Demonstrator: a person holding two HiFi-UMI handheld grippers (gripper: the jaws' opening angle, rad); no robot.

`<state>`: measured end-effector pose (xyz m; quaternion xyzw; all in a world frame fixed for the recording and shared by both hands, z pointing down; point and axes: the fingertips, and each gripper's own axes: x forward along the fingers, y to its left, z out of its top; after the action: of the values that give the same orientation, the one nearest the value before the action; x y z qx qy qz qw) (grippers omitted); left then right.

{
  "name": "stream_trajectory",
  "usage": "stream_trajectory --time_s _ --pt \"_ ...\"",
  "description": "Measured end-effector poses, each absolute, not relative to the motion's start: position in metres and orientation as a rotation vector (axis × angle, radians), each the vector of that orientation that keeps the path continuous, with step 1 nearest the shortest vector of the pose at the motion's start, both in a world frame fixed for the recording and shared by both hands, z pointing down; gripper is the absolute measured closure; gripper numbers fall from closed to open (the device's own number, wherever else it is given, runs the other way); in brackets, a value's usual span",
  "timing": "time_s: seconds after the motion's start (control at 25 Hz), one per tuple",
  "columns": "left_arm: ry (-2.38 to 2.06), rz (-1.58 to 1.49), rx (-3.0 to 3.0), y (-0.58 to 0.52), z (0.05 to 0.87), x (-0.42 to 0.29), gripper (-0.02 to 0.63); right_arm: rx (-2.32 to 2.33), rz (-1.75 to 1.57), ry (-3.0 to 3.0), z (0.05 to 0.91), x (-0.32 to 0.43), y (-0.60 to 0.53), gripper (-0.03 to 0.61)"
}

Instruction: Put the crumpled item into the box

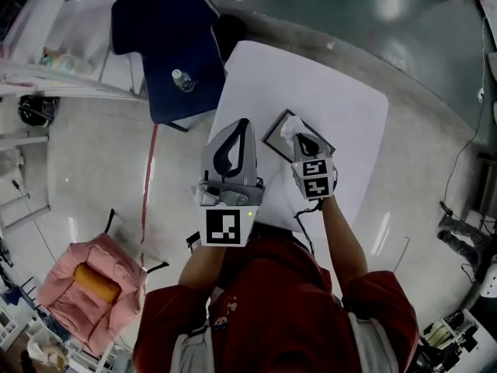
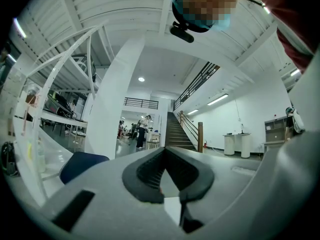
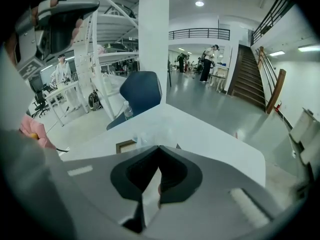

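A white crumpled item (image 1: 290,126) sits over the left corner of a shallow dark-rimmed box (image 1: 273,130) on the white table (image 1: 342,92). My right gripper (image 1: 301,137) is shut, its tips right at the item's near edge and seemingly pinching it. From the right gripper view the translucent crumpled item (image 3: 142,134) shows just beyond the closed right gripper (image 3: 159,147), with the box's brown rim (image 3: 125,145) to its left. My left gripper (image 1: 245,123) hangs shut and empty above the table's left edge. The left gripper (image 2: 164,150) points out level into the hall.
A blue chair (image 1: 167,45) with a small bottle (image 1: 182,80) on its seat stands at the table's far left corner. A pink cushioned seat (image 1: 89,282) stands on the floor at lower left. A white pillar (image 3: 152,39) rises beyond the table.
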<state>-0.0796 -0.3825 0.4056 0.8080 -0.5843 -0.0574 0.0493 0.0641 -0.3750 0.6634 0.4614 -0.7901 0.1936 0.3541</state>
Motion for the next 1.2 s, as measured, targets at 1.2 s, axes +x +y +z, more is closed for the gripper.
stream_trajectory --time_s 1.2 --pt "-1.739 -0.143 2.411 -0.386 0.439 -0.091 0.611 0.811 0.715 -1.760 0.778 0.064 -0.362 0.574"
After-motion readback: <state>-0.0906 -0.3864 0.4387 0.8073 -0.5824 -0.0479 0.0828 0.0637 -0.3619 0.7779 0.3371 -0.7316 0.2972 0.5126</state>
